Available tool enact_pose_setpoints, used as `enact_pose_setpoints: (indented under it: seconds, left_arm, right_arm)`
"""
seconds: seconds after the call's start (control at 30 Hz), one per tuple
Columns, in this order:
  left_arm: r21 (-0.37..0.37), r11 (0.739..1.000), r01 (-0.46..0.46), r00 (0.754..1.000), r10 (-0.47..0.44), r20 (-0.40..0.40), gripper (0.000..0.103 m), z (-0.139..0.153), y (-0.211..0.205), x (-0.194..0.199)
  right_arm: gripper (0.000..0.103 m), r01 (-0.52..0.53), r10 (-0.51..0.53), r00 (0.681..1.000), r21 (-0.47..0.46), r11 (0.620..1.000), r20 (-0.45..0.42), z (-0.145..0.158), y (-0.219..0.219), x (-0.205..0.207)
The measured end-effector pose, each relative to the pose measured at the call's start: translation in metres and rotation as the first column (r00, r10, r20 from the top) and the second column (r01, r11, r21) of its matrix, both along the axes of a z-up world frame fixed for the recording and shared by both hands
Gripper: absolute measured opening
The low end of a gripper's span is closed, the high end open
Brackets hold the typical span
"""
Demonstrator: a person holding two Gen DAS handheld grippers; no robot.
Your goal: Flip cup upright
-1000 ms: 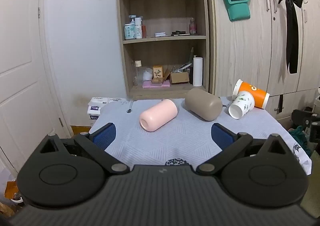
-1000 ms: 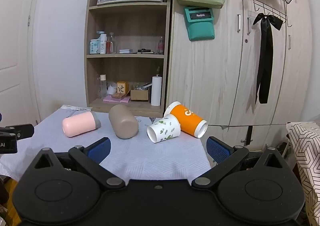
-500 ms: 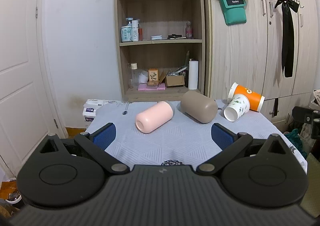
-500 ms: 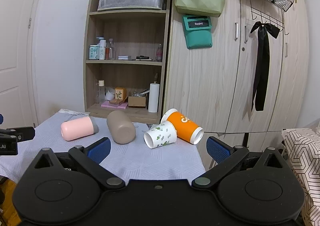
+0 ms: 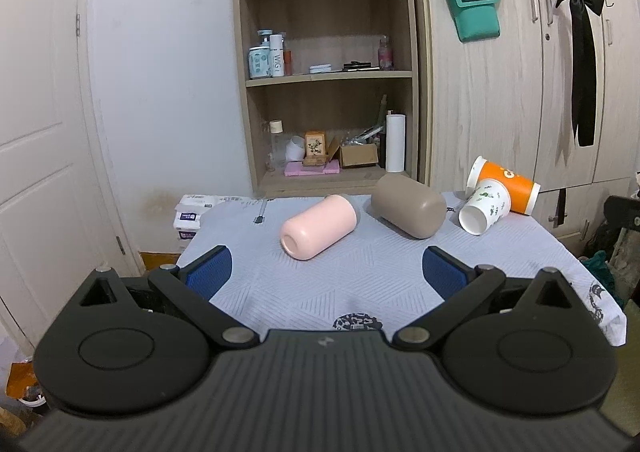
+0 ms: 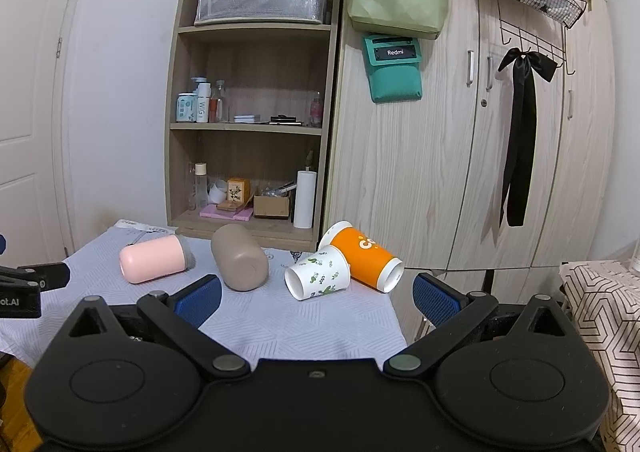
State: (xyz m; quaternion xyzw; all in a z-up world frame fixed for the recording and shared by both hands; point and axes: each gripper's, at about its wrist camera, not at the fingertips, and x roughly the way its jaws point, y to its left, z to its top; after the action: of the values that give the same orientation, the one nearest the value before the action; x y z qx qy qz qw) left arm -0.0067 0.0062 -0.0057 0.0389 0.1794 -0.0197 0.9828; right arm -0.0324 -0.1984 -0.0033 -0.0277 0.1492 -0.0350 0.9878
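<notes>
Several cups lie on their sides on the table's grey-white cloth (image 5: 360, 276): a pink cup (image 5: 318, 227), a taupe cup (image 5: 408, 205), a white leaf-print paper cup (image 5: 484, 205) and an orange paper cup (image 5: 506, 184). They also show in the right wrist view: pink cup (image 6: 154, 258), taupe cup (image 6: 239, 262), white cup (image 6: 318, 276), orange cup (image 6: 362, 255). My left gripper (image 5: 326, 274) is open and empty, short of the pink cup. My right gripper (image 6: 316, 298) is open and empty, just short of the white cup.
A wooden shelf unit (image 5: 328, 63) with bottles and boxes stands behind the table, a wardrobe (image 6: 460, 155) to its right. Tissue packs (image 5: 188, 217) lie at the table's far left corner. The table's right edge (image 6: 396, 316) drops off beside the orange cup.
Both views have shifted slightly; the cups sit a little differently in frame. Both grippers stay open and the cups have not moved on the table.
</notes>
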Motion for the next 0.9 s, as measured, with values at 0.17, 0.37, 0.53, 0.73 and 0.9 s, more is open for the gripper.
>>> enact_pose_setpoints:
  seconds: [0.17,0.37,0.53,0.73,0.9]
  left_arm:
    - [0.002,1.000,-0.006,1.000,0.006,-0.003,0.103,-0.0012,0.0005,0.0009]
    - [-0.015,1.000,-0.013,1.000,0.013,-0.014,0.103,-0.0040,0.0027,0.0053]
    - [-0.005,1.000,-0.016,1.000,0.016,-0.011,0.103,-0.0050,0.0038,0.0056]
    - [0.002,1.000,-0.012,1.000,0.013,-0.011,0.103,-0.0075,0.0031,0.0045]
    - [0.004,1.000,-0.012,1.000,0.012,-0.008,0.103,-0.0084,0.0021,0.0036]
  right_arm:
    - [0.103,0.000,0.000,1.000,-0.001,1.000,0.000,-0.0003,0.0003,-0.0001]
    - [0.103,0.000,0.000,1.000,-0.005,1.000,-0.002,-0.0006,0.0018,-0.0002]
    - [0.103,0.000,0.000,1.000,-0.005,1.000,-0.005,-0.0005,0.0011,0.0002]
    - [0.103,-0.001,0.001,1.000,-0.010,1.000,-0.012,-0.0018,0.0020,0.0016]
    - [0.103,-0.002,0.001,1.000,-0.011,1.000,-0.014,-0.0028,0.0017,0.0015]
